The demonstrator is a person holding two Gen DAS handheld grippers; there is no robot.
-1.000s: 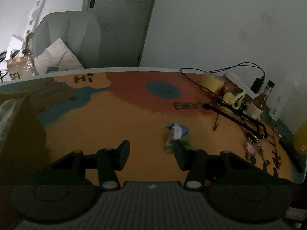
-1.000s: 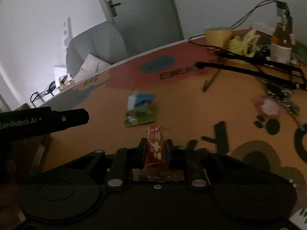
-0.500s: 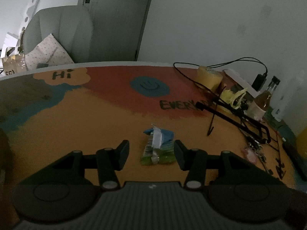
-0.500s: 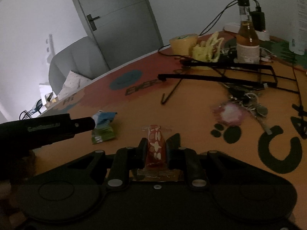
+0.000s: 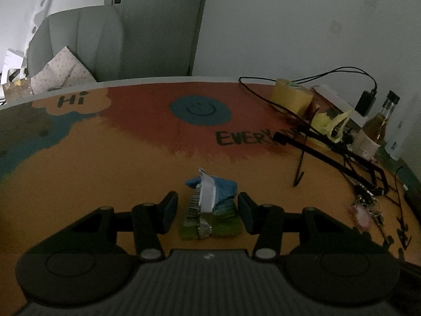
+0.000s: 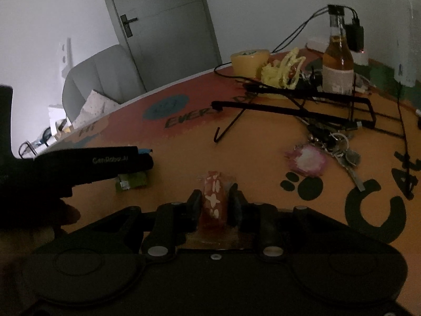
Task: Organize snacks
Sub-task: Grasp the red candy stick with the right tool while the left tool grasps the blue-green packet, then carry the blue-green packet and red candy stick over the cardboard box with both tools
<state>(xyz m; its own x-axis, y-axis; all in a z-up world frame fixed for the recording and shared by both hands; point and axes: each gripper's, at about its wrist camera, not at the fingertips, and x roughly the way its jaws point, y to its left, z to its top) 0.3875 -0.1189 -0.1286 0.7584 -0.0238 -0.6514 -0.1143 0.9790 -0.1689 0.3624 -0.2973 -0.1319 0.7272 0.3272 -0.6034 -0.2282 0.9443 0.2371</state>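
Observation:
A blue, white and green snack packet lies on the orange table mat, between the fingers of my left gripper, which is open around it with gaps on both sides. In the right wrist view the same packet shows partly under the left gripper's body. My right gripper is shut on a red snack packet with white marks, held above the mat.
A black wire rack, a bottle, a yellow tape roll, yellow netting, keys with a pink fob and cables crowd the right side. A grey chair stands beyond the far edge.
My left gripper has moved forward and right so the blue and green packet now lies between its open fingers. The right gripper has swung right, still holding the red packet.

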